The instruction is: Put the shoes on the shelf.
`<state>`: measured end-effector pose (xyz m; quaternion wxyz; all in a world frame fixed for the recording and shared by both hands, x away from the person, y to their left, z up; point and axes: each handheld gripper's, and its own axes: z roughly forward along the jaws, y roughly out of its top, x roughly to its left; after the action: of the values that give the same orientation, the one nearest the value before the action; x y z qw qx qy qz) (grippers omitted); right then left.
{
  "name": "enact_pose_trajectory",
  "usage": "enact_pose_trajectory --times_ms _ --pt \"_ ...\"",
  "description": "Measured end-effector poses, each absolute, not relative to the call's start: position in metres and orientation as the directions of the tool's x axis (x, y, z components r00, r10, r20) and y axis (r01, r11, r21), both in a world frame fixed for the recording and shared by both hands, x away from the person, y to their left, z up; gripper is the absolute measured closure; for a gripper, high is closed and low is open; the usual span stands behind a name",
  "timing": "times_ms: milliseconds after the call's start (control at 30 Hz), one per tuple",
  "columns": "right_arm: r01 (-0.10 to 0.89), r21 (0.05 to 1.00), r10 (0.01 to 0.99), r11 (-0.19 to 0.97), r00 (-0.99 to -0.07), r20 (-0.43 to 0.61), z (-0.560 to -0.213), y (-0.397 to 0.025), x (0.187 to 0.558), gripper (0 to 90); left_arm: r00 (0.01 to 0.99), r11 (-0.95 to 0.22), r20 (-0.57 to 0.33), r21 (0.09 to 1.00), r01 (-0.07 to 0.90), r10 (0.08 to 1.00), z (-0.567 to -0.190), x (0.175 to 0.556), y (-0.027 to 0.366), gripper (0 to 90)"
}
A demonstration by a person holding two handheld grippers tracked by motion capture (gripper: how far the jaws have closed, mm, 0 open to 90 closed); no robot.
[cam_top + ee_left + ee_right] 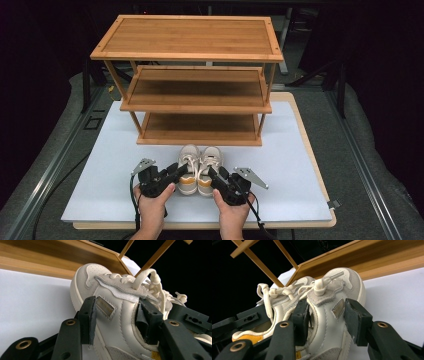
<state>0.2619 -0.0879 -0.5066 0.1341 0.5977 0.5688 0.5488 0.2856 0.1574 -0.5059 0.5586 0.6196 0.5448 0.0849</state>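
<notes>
Just below the centre of the high view, your left gripper (176,172) and right gripper (216,176) each meet one shoe of a cream leather pair with mustard-yellow heels: the left shoe (187,169) and the right shoe (209,170). The pair stands side by side, touching, toes toward the three-tier bamboo shoe rack (190,75) in the upper half of the frame, on the pale grey desk (105,165).

Left gripper view: the fingers (88,320) stand partly open and straddle the left shoe's side wall, one finger outside, the other in the collar opening at lower right. Whether the pads press the leather cannot be told.

Right gripper view: the fingers (357,322) straddle the right shoe's wall (329,315) in the same manner, a narrow gap showing at the outer pad, so no firm hold is evident.

Risks to you:
- The hold falls on a thin, soft wall well behind the toe; a lift is likely to let the toe droop and the shoe pivot or slip out.
- The loose knotted laces (277,293) lie near the inner fingers and may snag.
- The lowest shelf (200,127) has low clearance; a tilted shoe may strike the front rail.
- The shoes touch, so moving one may drag the other.
</notes>
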Motion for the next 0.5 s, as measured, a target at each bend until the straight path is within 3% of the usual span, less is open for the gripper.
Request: enact_pose_trajectory --times_ms 167,400,433,500 --pt "0.492 0.801 0.824 -0.342 -0.252 0.507 -0.502 -0.085 0.263 55.8 0.401 0.214 -0.5 0.79 0.574 0.768 -0.498 0.285 0.159 53.8" --pt "0.514 0.798 0.83 -0.316 -0.258 0.495 -0.49 -0.086 0.26 55.7 0.409 0.22 -0.498 0.798 0.561 0.765 -0.488 0.285 0.161 53.8" --pt "0.473 0.812 0.83 -0.341 -0.254 0.497 -0.49 -0.083 0.262 55.7 0.412 0.217 -0.494 0.801 0.557 0.766 -0.486 0.285 0.162 53.8" --pt "0.501 0.803 0.833 -0.323 -0.253 0.493 -0.486 -0.084 0.26 55.8 0.412 0.22 -0.494 0.803 0.554 0.765 -0.483 0.285 0.162 53.8"
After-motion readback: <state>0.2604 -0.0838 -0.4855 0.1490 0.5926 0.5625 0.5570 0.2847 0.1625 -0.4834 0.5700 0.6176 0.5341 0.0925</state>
